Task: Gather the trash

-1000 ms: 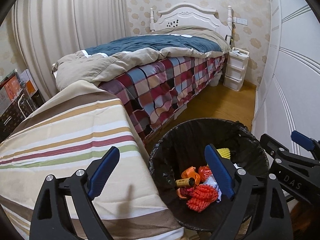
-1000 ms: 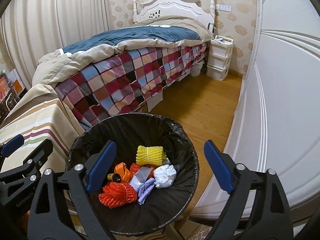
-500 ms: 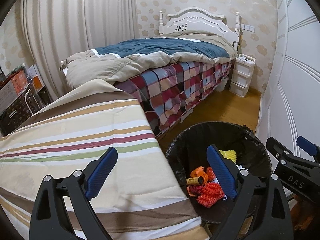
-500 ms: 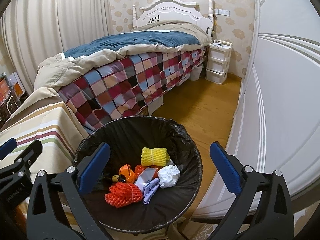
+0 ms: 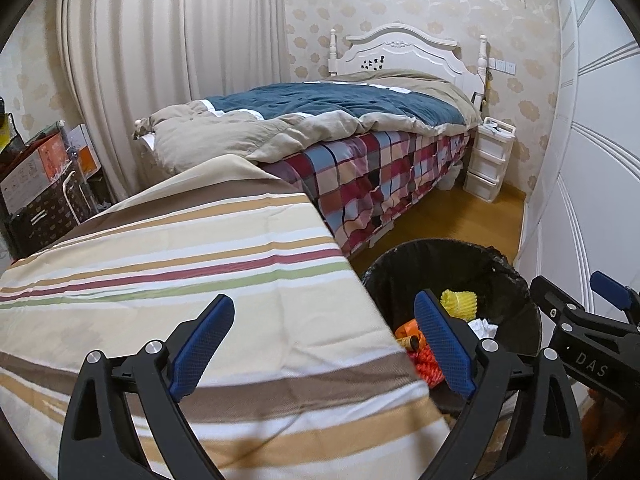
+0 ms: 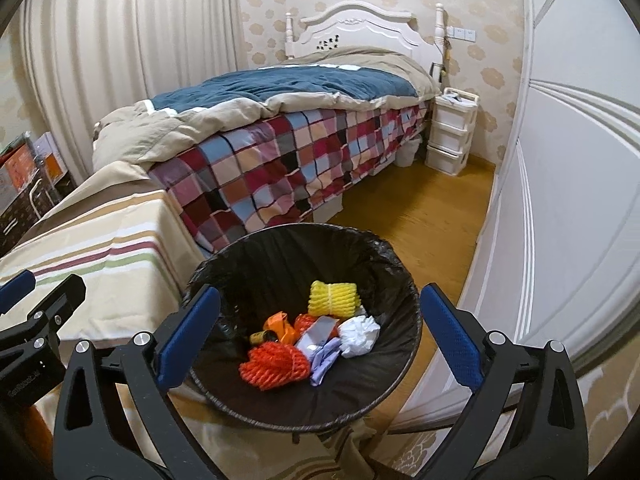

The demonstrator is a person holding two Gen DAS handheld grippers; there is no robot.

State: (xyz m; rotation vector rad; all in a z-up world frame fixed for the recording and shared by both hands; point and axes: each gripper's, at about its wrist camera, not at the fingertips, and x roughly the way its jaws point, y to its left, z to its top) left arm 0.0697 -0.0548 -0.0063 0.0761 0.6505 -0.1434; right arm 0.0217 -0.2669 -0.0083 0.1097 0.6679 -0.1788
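From the left wrist view, the striped cloth (image 5: pixel 168 280) and the left gripper (image 5: pixel 324 344) hid much of the bin (image 5: pixel 516 280); only part of its rim, a slice of the yellow net (image 5: pixel 460 302), a bit of white paper (image 5: pixel 484 326) and some orange scraps (image 5: pixel 412 330) showed. The right gripper (image 5: pixel 592 320) was cut off at that picture's edge. What lay under the striped cloth could not be made out.

The right wrist view showed the bin (image 6: pixel 396 256) plainly: round, lined with a black bag, standing on the wooden floor (image 6: pixel 432 208) just beside the cloth-covered surface and near the foot of the bed (image 6: pixel 280 152). Inside lay a yellow net (image 6: pixel 334 298), a red-orange net (image 6: pixel 276 364), a crumpled white paper (image 6: pixel 360 336), a pale purple wrapper (image 6: pixel 326 360) and orange scraps (image 6: pixel 282 328), all bunched together on the bottom.

The right gripper (image 6: pixel 316 344) hung above the bin with its blue-padded fingers (image 6: pixel 450 336) spread wide, holding nothing. The left gripper, over the striped cloth's edge, was likewise spread wide and empty.
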